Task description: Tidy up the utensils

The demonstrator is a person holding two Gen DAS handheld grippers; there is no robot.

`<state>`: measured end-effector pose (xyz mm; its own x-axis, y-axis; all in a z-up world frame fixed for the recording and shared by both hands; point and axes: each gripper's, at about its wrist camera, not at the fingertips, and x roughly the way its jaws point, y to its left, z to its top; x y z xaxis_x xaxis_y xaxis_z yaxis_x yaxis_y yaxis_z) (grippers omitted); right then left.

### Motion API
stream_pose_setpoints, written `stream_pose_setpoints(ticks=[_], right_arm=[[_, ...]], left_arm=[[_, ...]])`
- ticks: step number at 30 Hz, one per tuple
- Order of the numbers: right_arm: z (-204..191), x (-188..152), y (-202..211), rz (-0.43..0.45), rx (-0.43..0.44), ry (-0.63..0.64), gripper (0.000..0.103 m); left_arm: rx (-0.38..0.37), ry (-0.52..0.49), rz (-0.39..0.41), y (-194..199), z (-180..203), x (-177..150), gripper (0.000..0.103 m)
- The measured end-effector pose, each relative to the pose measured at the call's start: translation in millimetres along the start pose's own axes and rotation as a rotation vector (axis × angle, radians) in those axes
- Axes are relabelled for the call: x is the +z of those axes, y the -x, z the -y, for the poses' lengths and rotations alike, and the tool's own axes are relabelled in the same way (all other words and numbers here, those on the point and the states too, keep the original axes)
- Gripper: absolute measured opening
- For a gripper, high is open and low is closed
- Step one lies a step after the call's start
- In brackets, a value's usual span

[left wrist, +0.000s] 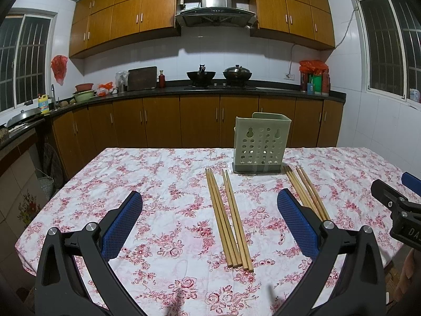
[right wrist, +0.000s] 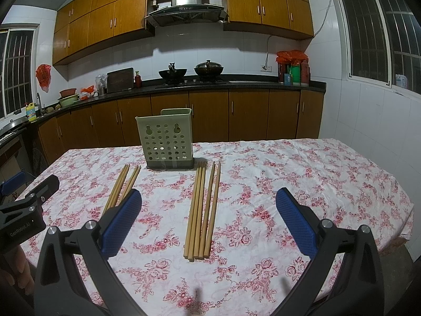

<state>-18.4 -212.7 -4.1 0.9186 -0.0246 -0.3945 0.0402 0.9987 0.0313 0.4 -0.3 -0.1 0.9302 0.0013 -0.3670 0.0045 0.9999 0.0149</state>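
Note:
A green perforated utensil holder point(left wrist: 261, 142) point(right wrist: 166, 139) stands upright on the floral tablecloth. Two bundles of wooden chopsticks lie flat in front of it. The left bundle point(left wrist: 228, 218) point(right wrist: 119, 187) lies between the blue pads of my left gripper point(left wrist: 209, 202), which is open and empty above the table. The right bundle point(left wrist: 307, 192) point(right wrist: 202, 210) lies between the pads of my right gripper point(right wrist: 208, 202), also open and empty. Each gripper shows at the edge of the other's view: the right one point(left wrist: 400, 205) and the left one point(right wrist: 26, 205).
The table point(left wrist: 131, 184) point(right wrist: 315, 184) is covered by a pink floral cloth. Behind it runs a kitchen counter point(left wrist: 210, 92) with woks, a cutting board and bottles, above wooden cabinets. Windows are on both side walls.

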Motion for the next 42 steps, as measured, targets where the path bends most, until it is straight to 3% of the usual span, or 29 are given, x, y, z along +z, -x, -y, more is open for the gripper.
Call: stream_pose_setpoints(ticks=[24, 29, 34, 37, 42], right_arm=[[0.7, -1.7, -4.8, -0.017, 0.000, -0.002, 0.099], [10.0, -7.7, -24.5, -0.077, -0.004, -0.026, 0.099], [31.6, -12.5, -59.2, -0.205, -0.024, -0.099, 0.099], [42.7, -12.6, -87.2, -0.293, -0.026, -0.131, 0.087], [48.9, -14.7, -134.7, -0.425, 0.012, -0.176, 0.050]], left_arm=[[0.021, -0.003, -0.013, -6.0, -4.5, -11.0, 0.101], [0.037, 0.012, -0.090, -25.3, -9.6, -13.8, 0.101], [0.052, 0.048, -0.208, -48.6, -26.9, -18.5, 0.101], [0.062, 0.058, -0.266, -66.2, -32.5, -20.4, 0.099], [0.048, 0.062, -0.374, -95.5, -36.4, -23.2, 0.079]])
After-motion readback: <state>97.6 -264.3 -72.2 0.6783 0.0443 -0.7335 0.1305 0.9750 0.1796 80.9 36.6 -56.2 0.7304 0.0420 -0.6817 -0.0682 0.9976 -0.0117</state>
